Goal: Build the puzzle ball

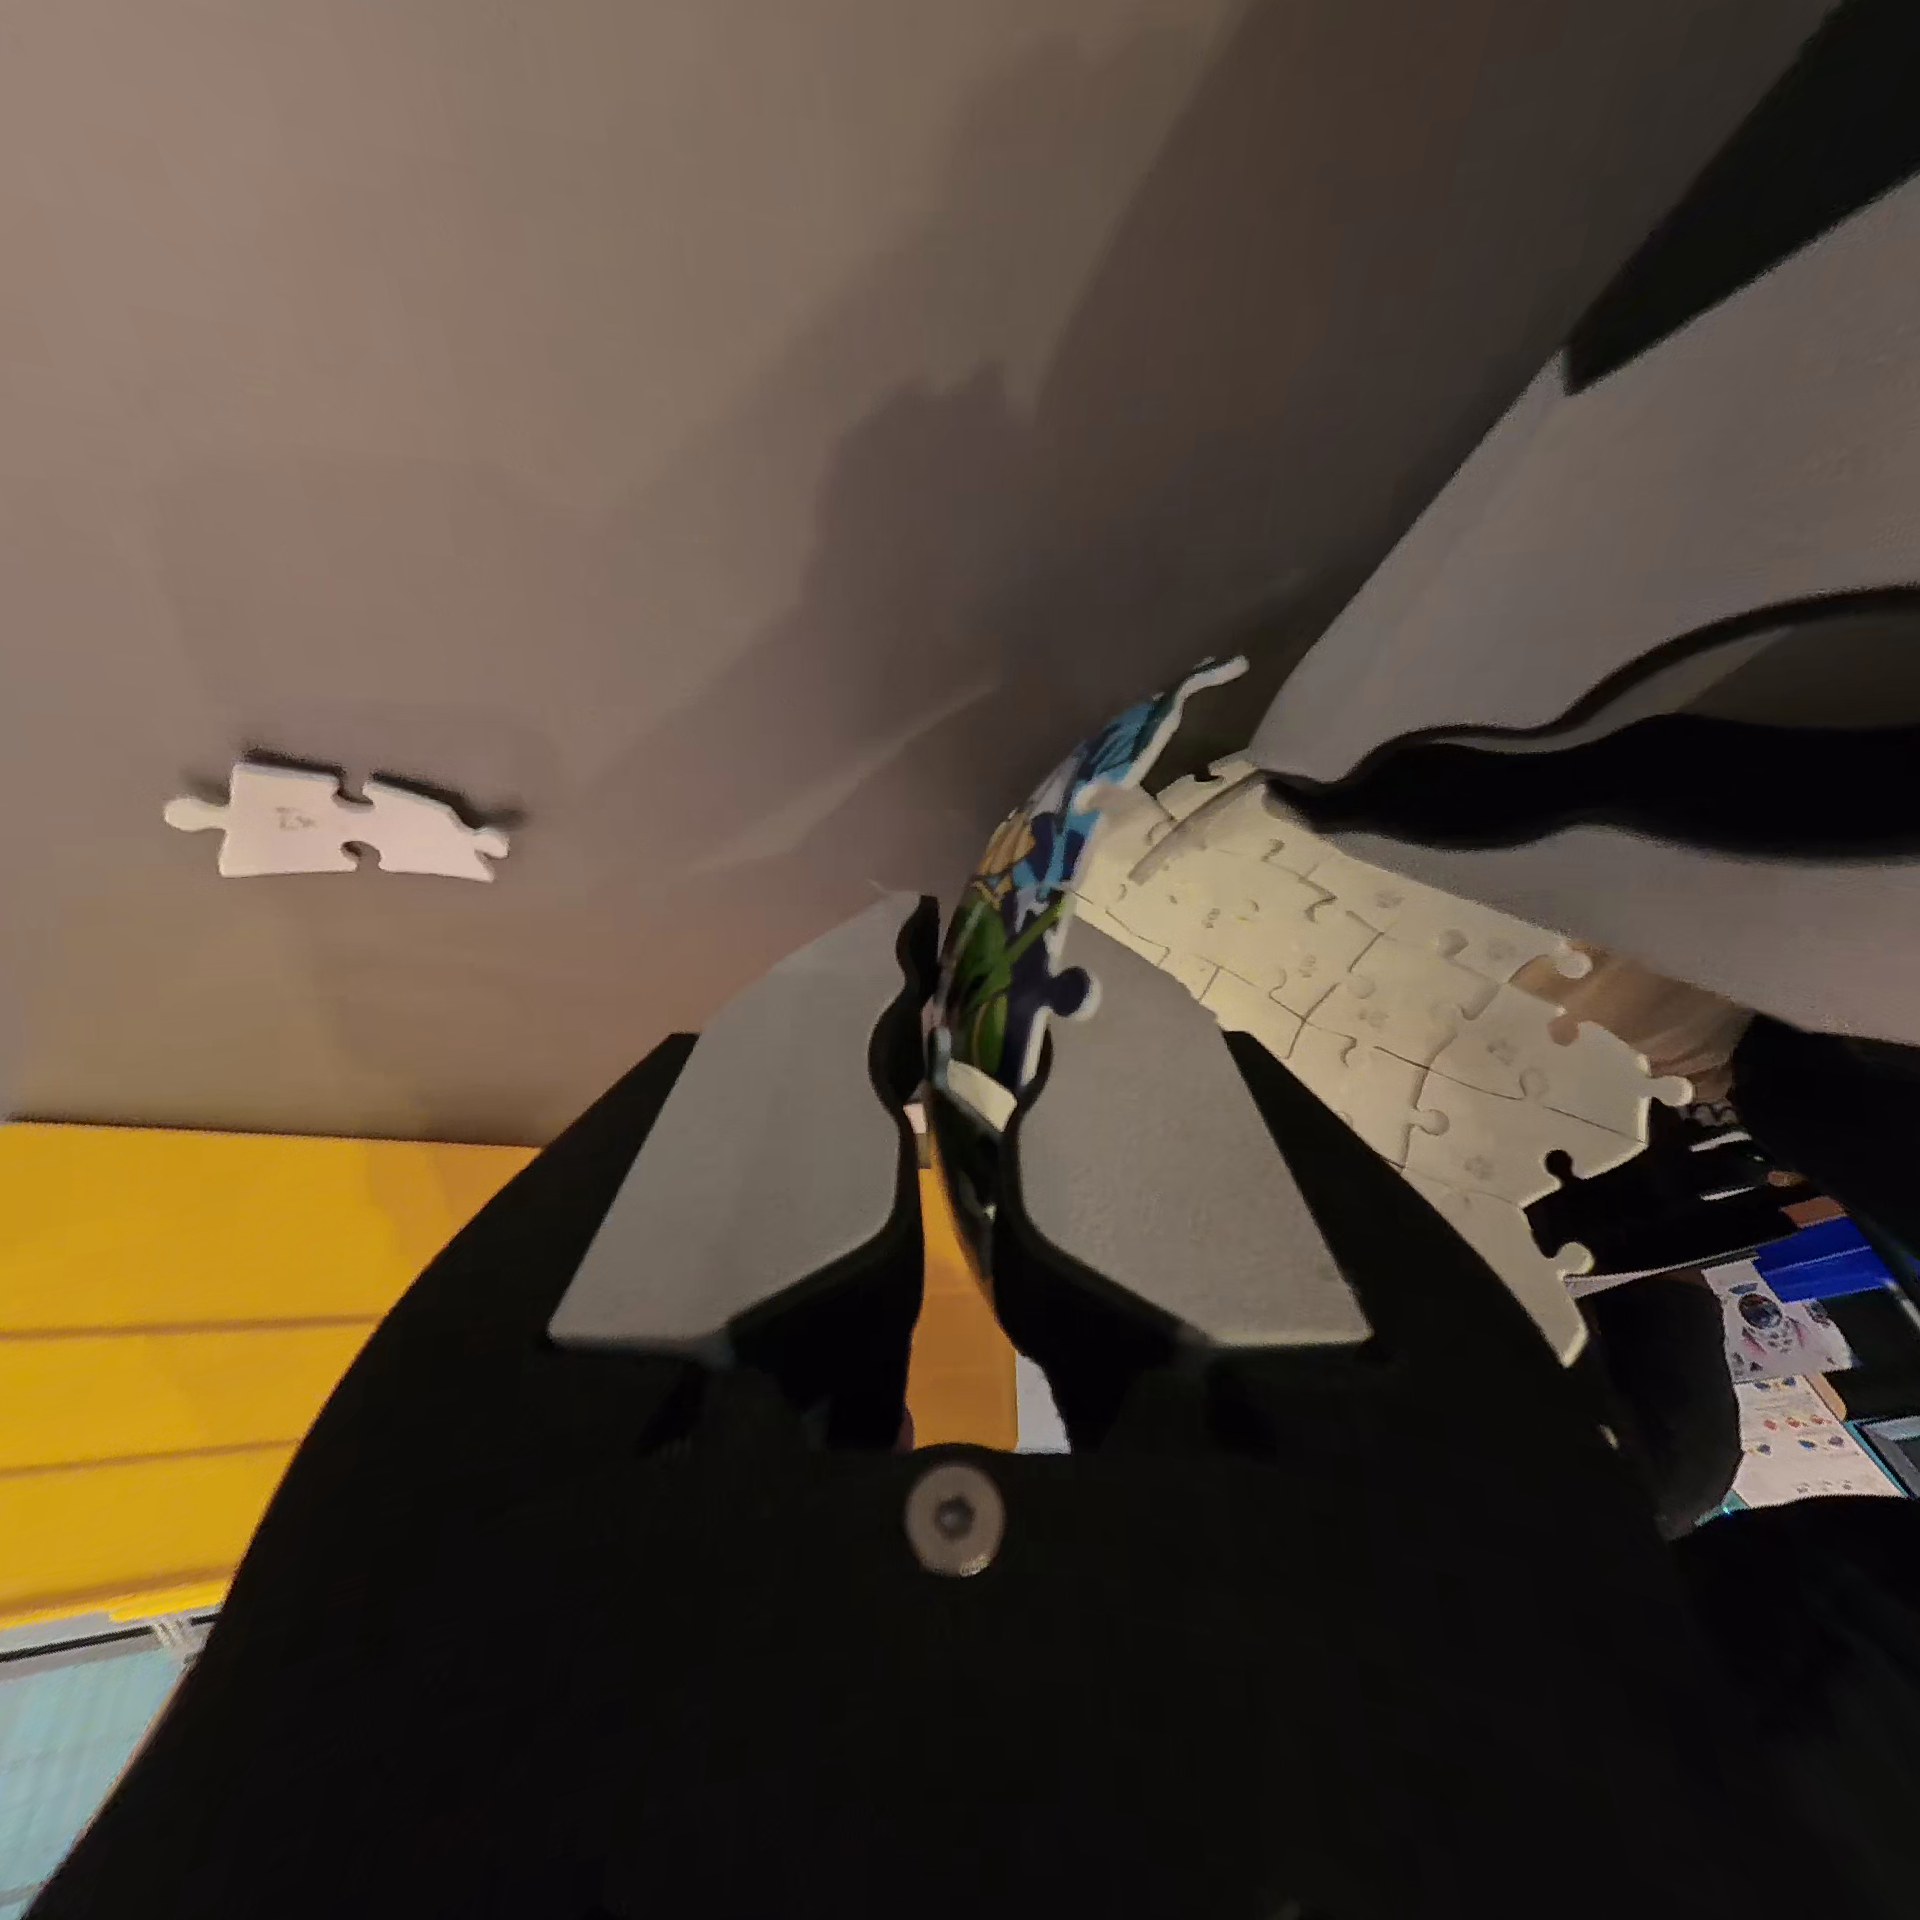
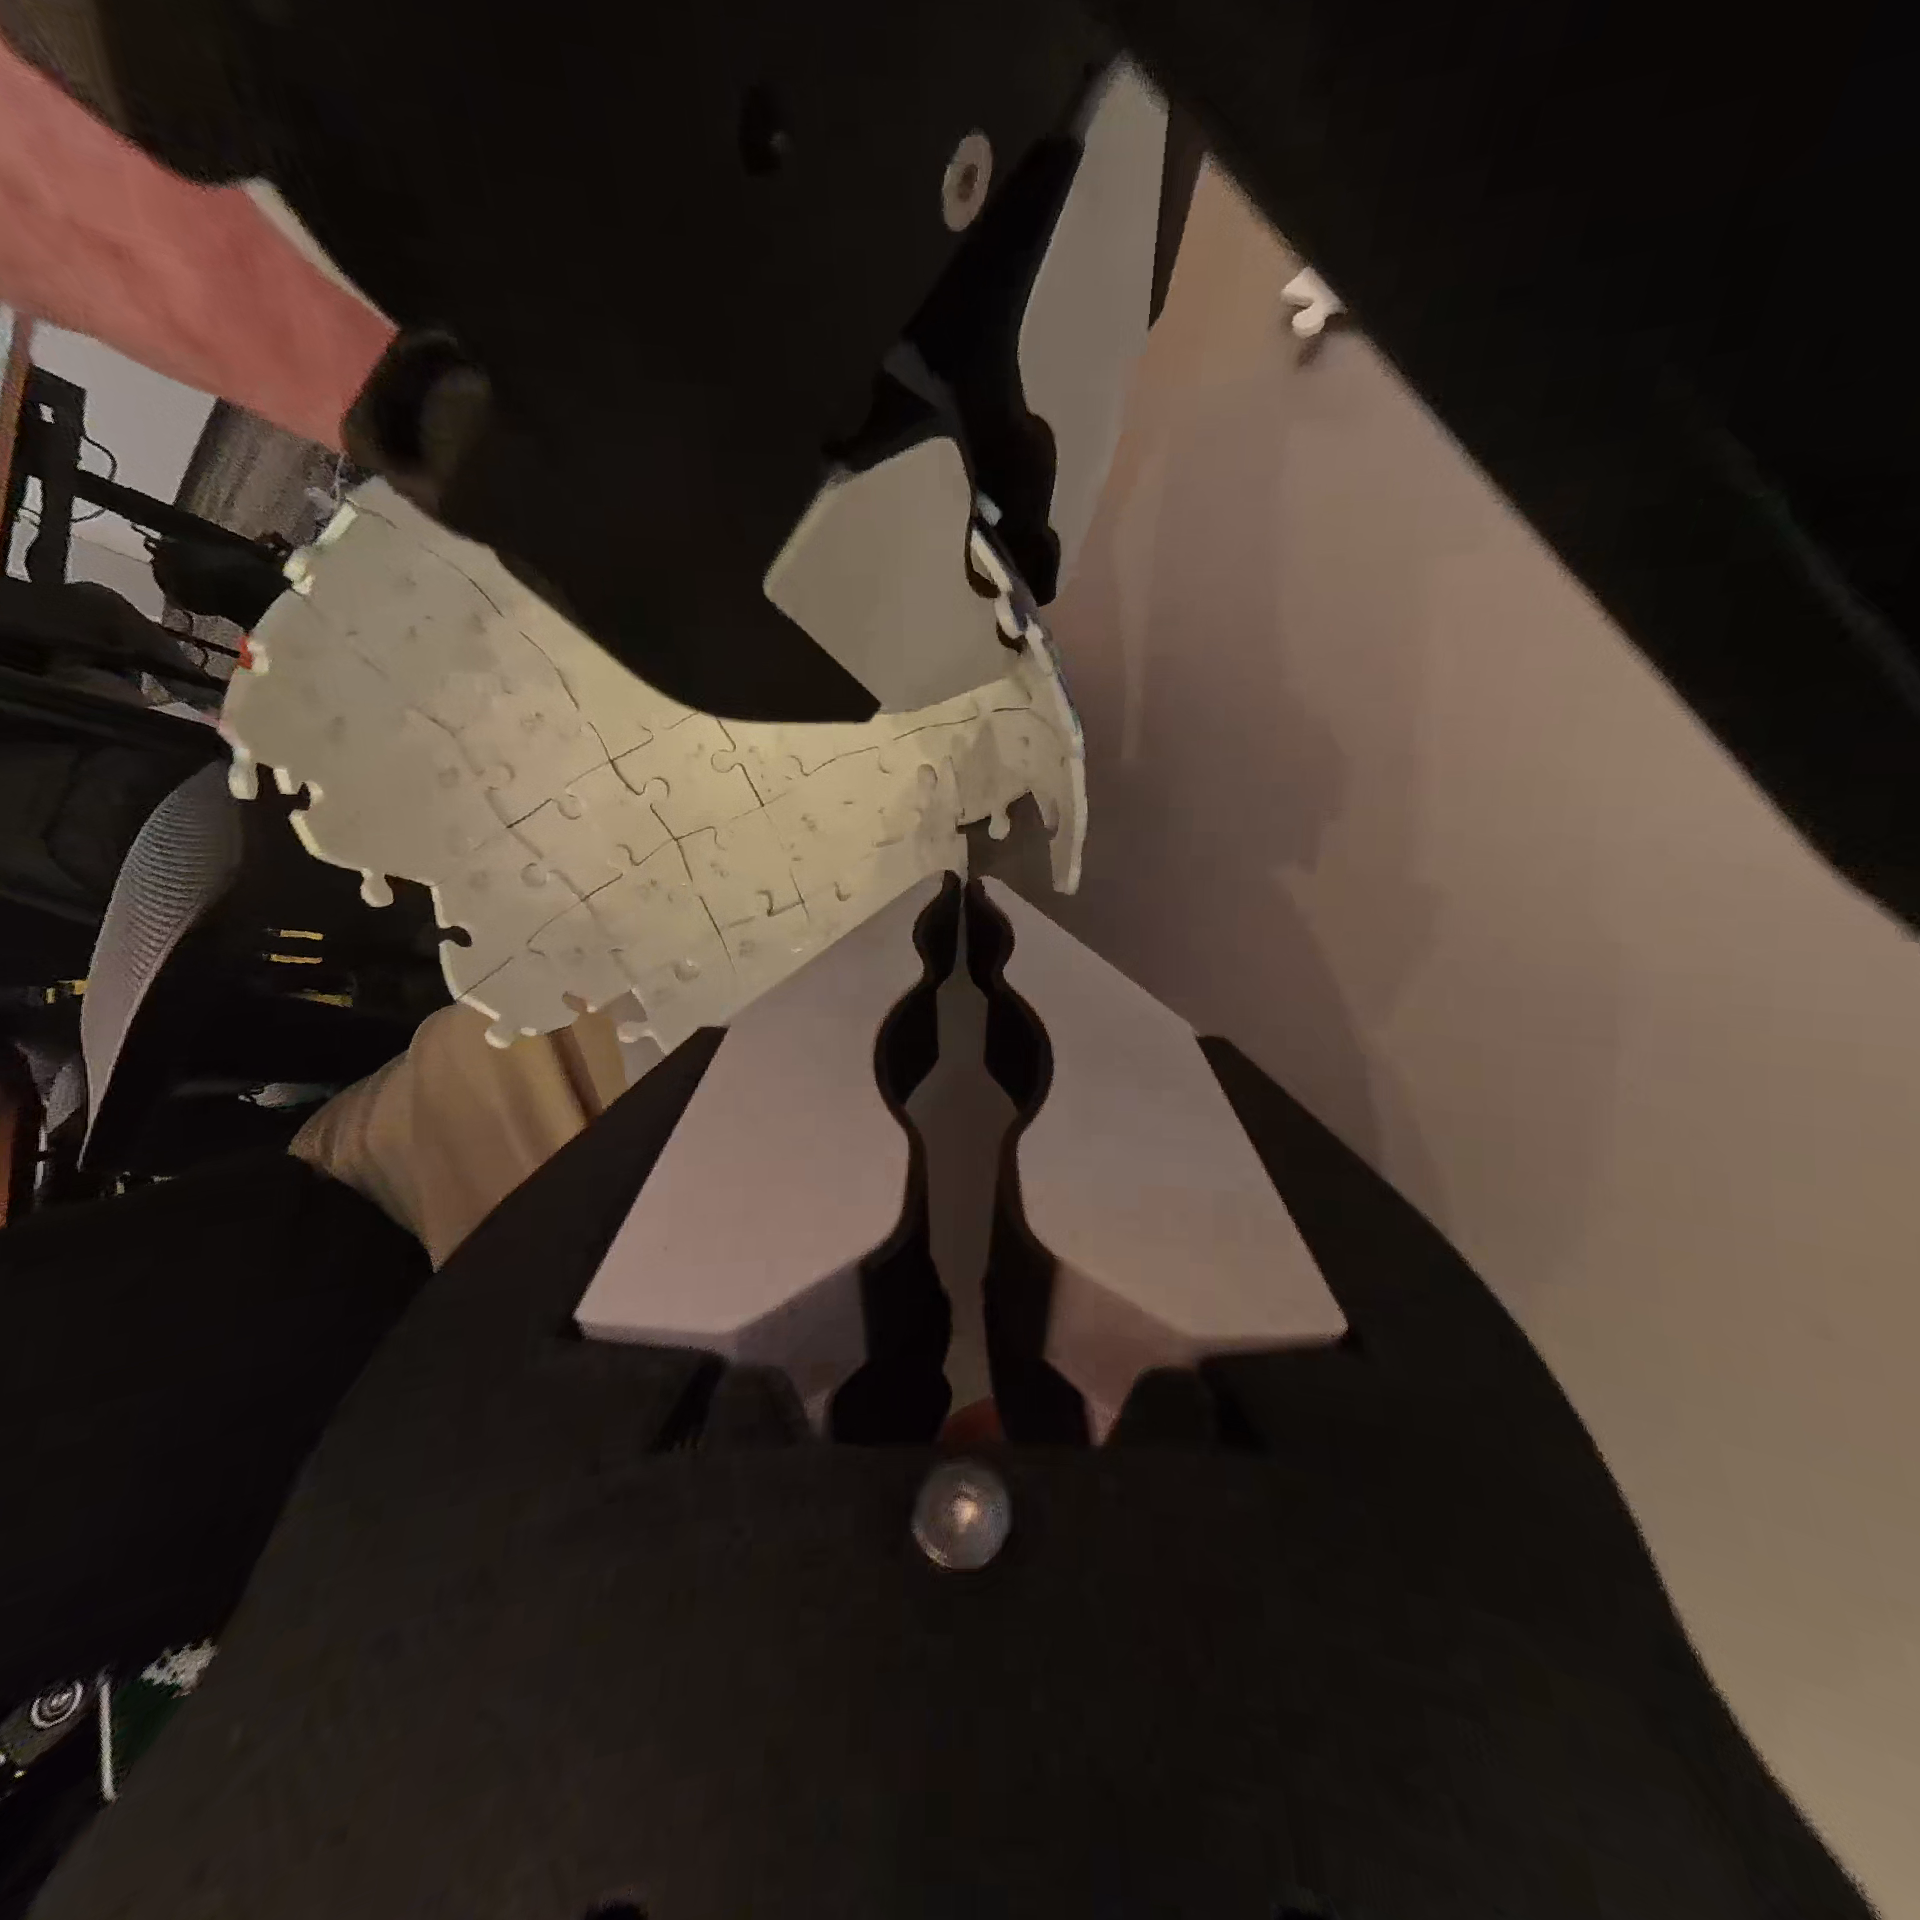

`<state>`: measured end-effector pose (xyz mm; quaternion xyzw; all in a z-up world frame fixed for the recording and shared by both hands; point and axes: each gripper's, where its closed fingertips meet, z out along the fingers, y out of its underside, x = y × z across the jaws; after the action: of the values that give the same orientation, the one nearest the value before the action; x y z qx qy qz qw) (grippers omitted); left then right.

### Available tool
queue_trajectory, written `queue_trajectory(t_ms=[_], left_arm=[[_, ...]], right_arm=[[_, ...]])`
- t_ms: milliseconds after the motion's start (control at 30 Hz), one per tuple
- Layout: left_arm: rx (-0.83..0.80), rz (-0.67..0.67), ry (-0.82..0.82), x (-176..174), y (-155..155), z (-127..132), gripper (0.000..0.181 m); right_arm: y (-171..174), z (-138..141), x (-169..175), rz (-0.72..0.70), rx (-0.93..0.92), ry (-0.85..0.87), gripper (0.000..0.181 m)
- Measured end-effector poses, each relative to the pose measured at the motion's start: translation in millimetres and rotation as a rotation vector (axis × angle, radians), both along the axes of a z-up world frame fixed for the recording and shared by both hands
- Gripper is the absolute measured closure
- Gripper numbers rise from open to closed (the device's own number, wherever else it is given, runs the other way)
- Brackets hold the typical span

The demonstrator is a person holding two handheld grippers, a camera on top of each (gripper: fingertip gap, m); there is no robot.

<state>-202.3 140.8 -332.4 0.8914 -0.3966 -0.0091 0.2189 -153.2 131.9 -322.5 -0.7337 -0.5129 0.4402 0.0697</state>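
Left wrist view: the left hand-held gripper [image 1: 961, 1023] pinches the rim of the partly built puzzle ball [image 1: 1351, 997], a curved shell held off the tabletop [image 1: 623, 416], printed side out, pale inside facing the camera. The grip sits on an edge piece only; judgement: if the shell is twisted or pushed, that piece could unlock from its neighbours and the shell could drop or split along a seam. A joined pair of loose pieces [image 1: 338, 831] lies face down on the tabletop, well apart from the shell, not yet fitted. A yellow box [image 1: 260, 1351] sits at the lower left. Right wrist view: the right hand-held gripper [image 2: 961, 894] has its jaws pressed nearly together; whether a thin piece lies between the tips cannot be told. The tips stand just beside the shell's lower edge, where tabs and a notch show. The left gripper crosses the top of this view, clamped on the far rim. Judgement: a push here with tabs misaligned would flex the open shell and pop joints; crowding of the two grippers could also knock the hold loose.
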Motion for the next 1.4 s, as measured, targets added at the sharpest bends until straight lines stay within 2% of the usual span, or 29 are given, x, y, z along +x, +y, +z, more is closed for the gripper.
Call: queue_trajectory(t_ms=[400,600,733,867,967,1133,1200,1267,1333,1400], left_arm=[[0.0,-0.002,-0.008,4,4,-1,0.173],[-0.002,0.009,-0.017,4,6,-1,0.173],[-0.005,0.017,-0.026,3,6,-2,0.173],[-0.005,0.023,-0.031,2,5,-2,0.173],[-0.004,0.025,-0.033,2,6,-1,0.173],[0.002,0.022,-0.034,2,6,-1,0.173],[0.003,0.02,-0.034,2,5,-1,0.173],[0.004,0.019,-0.035,2,5,0,0.173],[0.005,0.019,-0.037,1,4,0,0.173],[0.005,0.02,-0.039,1,4,-1,0.173]], right_arm=[[14,8,16,-0.039,-0.026,0.023,0.181],[12,2,29,-0.07,-0.034,0.007,0.181],[18,-3,45,-0.164,-0.027,0.001,0.181],[33,-8,60,-0.336,-0.015,0.001,0.181],[32,-14,70,-0.39,0.008,-0.031,0.181],[20,-5,75,-0.32,0.037,-0.039,0.164],[28,-9,79,-0.291,0.116,-0.079,0.161],[25,-9,78,-0.198,0.141,-0.082,0.157],[30,-12,79,-0.136,0.269,-0.081,0.156],[31,-19,79,-0.084,0.33,-0.106,0.147]])
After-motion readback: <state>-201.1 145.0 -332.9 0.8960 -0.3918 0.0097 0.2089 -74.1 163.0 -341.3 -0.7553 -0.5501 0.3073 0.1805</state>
